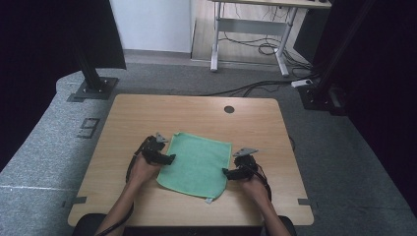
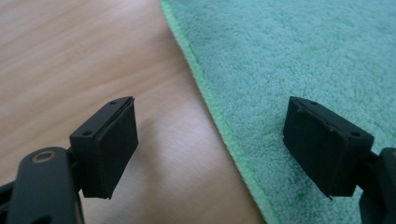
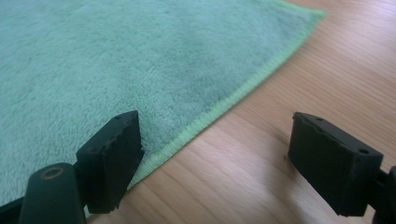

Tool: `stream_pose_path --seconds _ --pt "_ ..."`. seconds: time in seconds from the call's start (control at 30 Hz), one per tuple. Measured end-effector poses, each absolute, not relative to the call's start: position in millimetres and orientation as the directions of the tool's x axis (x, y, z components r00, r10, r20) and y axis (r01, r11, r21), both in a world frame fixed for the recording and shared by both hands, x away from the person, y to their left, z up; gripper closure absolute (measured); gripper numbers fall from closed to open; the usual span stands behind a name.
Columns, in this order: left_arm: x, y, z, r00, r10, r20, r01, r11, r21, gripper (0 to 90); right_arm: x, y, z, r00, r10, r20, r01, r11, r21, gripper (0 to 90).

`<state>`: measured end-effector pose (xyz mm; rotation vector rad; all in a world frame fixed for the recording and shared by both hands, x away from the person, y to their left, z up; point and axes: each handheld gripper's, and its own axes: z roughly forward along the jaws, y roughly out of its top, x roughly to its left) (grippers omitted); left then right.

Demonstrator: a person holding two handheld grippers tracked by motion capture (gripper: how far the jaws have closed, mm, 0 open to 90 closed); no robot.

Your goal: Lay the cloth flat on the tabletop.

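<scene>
Your worktop (image 1: pixel 147 108) carries the green cloth (image 1: pixel 196 162) spread flat near its middle, so both side hems lie free to take. You set the left tongs (image 2: pixel 210 149) spread astride the left hem and the right tongs (image 3: pixel 215 158) spread astride the right hem, pinching nothing, likely to grip both edges together.

Lab/office rec. setup: black curtains (image 1: pixel 44 34), rig stands (image 1: pixel 93 81), desk (image 1: pixel 255 29) w/ floor cables (image 1: pixel 255 88).
</scene>
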<state>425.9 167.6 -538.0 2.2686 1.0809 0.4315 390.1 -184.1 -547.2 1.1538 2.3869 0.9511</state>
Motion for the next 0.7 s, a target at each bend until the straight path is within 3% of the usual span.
stream_pose_path --seconds 0.1,0.2,0.37,0.7 --pt "415.9 164.2 -539.1 0.643 0.766 0.007 0.594 -0.505 0.627 18.0 392.6 -193.5 -545.2 -0.587 0.809 -0.038 0.577 0.45 0.682 17.1" --pt "415.1 161.1 -535.6 0.649 0.758 0.065 0.557 -0.531 0.638 17.7 394.0 -196.6 -545.8 -0.579 0.815 -0.025 0.587 0.437 0.682 16.8" --pt "446.1 161.5 -519.6 0.591 0.8 0.1 0.55 -0.491 0.675 16.8 394.4 -197.1 -546.2 -0.58 0.814 -0.022 0.585 0.436 0.684 17.0" --pt "485.5 153.3 -527.0 0.542 0.828 0.145 0.548 -0.479 0.686 16.9 395.6 -200.0 -548.0 -0.579 0.815 0.012 0.595 0.413 0.69 16.9"
